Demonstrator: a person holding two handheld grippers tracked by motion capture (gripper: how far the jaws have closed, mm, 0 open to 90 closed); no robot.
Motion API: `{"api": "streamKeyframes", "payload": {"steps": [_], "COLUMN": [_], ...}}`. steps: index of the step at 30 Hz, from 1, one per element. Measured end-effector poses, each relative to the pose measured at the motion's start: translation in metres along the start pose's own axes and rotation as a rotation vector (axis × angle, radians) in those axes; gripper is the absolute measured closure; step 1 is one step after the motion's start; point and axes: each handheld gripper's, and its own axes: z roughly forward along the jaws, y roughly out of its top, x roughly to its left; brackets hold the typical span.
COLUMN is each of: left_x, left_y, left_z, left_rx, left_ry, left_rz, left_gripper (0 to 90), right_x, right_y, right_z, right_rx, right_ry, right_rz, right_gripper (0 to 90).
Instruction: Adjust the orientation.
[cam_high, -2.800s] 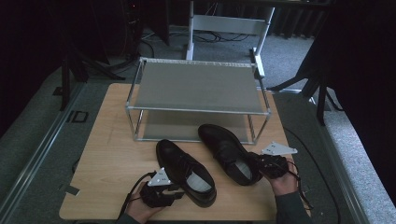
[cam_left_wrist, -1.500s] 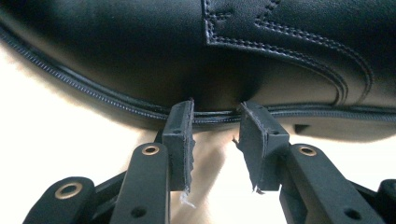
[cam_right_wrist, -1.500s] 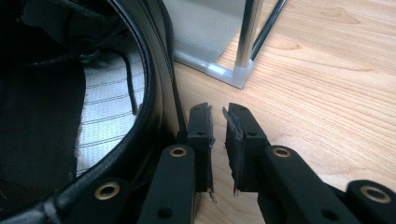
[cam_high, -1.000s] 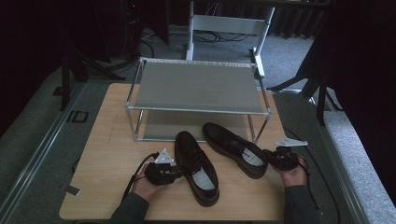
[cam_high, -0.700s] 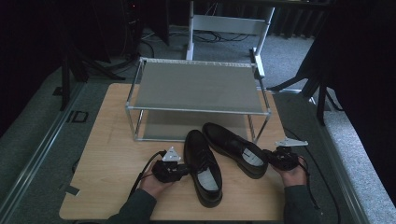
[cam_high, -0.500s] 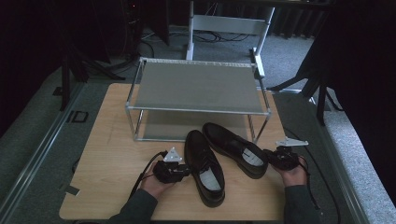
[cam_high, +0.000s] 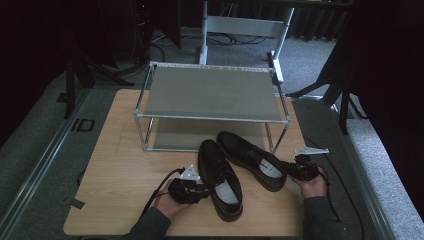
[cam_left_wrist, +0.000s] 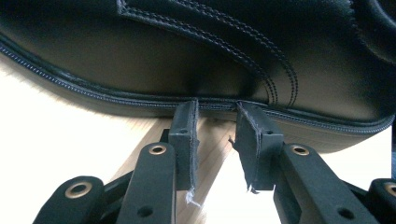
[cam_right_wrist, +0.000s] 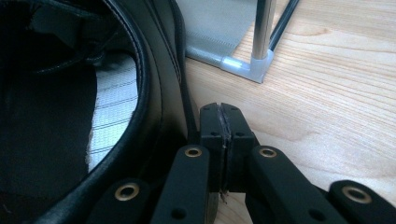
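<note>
While both shoes lie on the wooden table (cam_high: 120, 170) in front of the rack, the work in hand looks like lining them up as a pair, not yet shelving them. Nearest, the left gripper (cam_left_wrist: 215, 109) has its jaws a little apart with nothing between them; they have just been opening, and their tips butt against the sole edge of the left shoe (cam_high: 220, 180), which points toward the rack. To its right, the right gripper (cam_right_wrist: 220, 114) has its jaws pressed together, empty, beside the heel of the right shoe (cam_high: 252, 160), which lies angled with its toe near the other's. Beyond stands the two-tier rack (cam_high: 210, 92), both shelves bare. Next, I judge, the right shoe needs nudging parallel; then each needs a firm grip at the heel collar to lift.
</note>
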Motion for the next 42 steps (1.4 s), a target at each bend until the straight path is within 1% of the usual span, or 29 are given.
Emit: {"api": "streamKeyframes", "payload": {"steps": [6,11,15,18,22,25,27,32,33,38,40,41,42], "left_x": [-0.011,-0.018,-0.022,-0.024,-0.023,-0.025,-0.026,-0.033,-0.034,-0.034,-0.035,-0.036,-0.037], "left_y": [0.013,0.021,0.026,0.029,0.031,0.033,0.034,0.038,0.038,0.037,0.037,0.036,0.036], "left_z": [0.016,0.028,0.036,0.040,0.045,0.047,0.049,0.054,0.054,0.054,0.054,0.053,0.052], "left_rx": [0.015,0.015,0.011,0.012,0.002,0.005,0.001,-0.008,-0.005,-0.013,-0.015,-0.010,-0.009], "left_ry": [-0.030,-0.062,-0.081,-0.094,-0.118,-0.122,-0.135,-0.162,-0.156,-0.158,-0.155,-0.147,-0.135], "left_rz": [0.041,0.059,0.064,0.073,0.064,0.071,0.076,0.098,0.102,0.097,0.097,0.106,0.108], "left_gripper": [69.1,69.2,69.2,69.3,70.2,70.3,71.1,72.1,72.2,72.1,71.2,70.0,68.5], "right_x": [0.002,0.004,0.004,0.004,0.003,0.002,0.001,0.003,0.004,0.004,0.003,0.002,0.001], "right_y": [0.000,0.000,0.000,0.000,0.001,0.002,0.002,0.002,0.003,0.002,0.002,0.002,0.002], "right_z": [0.000,0.000,-0.001,-0.001,0.001,0.003,0.003,0.003,0.003,0.002,0.001,-0.001,-0.003], "right_rx": [0.007,0.011,0.015,0.018,0.019,0.019,0.022,0.022,0.023,0.022,0.016,0.008,-0.002], "right_ry": [-0.001,-0.004,-0.004,-0.002,0.009,0.016,0.022,0.012,0.009,0.006,-0.010,-0.024,-0.027], "right_rz": [0.003,0.008,0.008,0.008,0.015,0.021,0.027,0.036,0.038,0.039,0.037,0.029,0.026], "right_gripper": [89.1,89.4,89.5,89.4,89.1,89.2,89.3,89.8,89.9,88.9,83.0,80.8,80.2]}}
